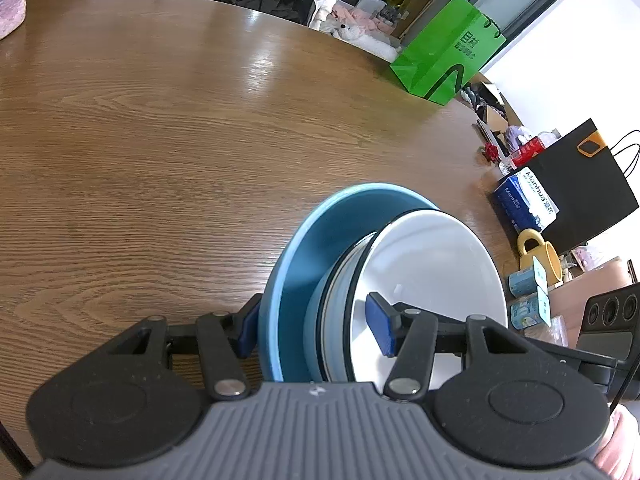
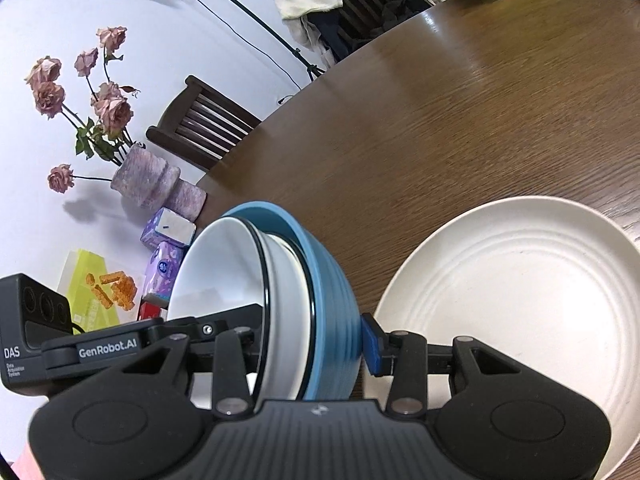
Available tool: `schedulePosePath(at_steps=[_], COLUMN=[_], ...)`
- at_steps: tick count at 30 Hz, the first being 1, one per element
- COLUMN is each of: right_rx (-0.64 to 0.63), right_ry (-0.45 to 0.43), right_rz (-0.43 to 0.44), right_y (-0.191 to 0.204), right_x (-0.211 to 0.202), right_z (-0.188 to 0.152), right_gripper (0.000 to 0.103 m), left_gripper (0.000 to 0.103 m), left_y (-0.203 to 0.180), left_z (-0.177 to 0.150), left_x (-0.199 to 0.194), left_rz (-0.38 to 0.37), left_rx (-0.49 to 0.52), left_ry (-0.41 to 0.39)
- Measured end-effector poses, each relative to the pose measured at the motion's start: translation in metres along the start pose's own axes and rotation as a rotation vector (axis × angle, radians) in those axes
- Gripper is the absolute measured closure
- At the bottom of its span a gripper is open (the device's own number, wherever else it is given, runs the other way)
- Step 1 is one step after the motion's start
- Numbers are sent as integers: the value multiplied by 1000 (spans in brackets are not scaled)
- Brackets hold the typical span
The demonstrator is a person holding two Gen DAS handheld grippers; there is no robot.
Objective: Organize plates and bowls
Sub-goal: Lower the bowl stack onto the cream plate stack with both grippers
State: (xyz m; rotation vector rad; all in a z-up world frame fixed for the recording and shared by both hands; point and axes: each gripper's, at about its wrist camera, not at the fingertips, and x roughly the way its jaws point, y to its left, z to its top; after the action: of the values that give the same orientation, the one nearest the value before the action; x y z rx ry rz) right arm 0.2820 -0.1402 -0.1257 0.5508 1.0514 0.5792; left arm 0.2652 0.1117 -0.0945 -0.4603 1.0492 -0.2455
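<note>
A stack of nested bowls, a blue bowl (image 1: 298, 260) outside and white bowls (image 1: 432, 264) with black rims inside, is held tilted on its side above the wooden table (image 1: 160, 140). My left gripper (image 1: 316, 326) is shut on one side of the stack's rim. My right gripper (image 2: 312, 344) is shut on the opposite side, its blue pad against the blue bowl (image 2: 332, 292), its other finger inside the white bowl (image 2: 220, 268). A cream plate (image 2: 516, 300) lies flat on the table, right of the stack in the right wrist view.
A green bag (image 1: 448, 56) stands at the far table edge. A black bag (image 1: 580, 188), tissue pack (image 1: 524, 200) and yellow mug (image 1: 536, 252) lie at the right. A vase of dried roses (image 2: 140, 180), small boxes and a chair (image 2: 200, 124) are beyond the table.
</note>
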Motion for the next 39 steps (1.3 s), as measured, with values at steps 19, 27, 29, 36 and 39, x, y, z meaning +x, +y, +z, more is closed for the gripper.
schedulePosePath(at_steps=[19,27,29,36,39], right_rx=[-5,7,10,20,25], right_ry=[-12,-20,-21,-20,-15], right_rz=[-1,-12,-15,-29,-36], right_y=[-37,-59,-63,-77,-80], right_x=[-30,-45,-48,-56,-57], right_z=[8,12,12,14,13], right_gripper=[63,63,63,63,63], left_gripper=[49,49,49,49,49], left_y=[-34,-52,-55,-67,-70], left_z=[-8,-12,-12,-14,-15], left_x=[15,28,32,46,52], left_rz=[-8,-17,-19,-26,-29], left_rx=[8,15,16,16,12], left_ry=[-3,9,13,29,39])
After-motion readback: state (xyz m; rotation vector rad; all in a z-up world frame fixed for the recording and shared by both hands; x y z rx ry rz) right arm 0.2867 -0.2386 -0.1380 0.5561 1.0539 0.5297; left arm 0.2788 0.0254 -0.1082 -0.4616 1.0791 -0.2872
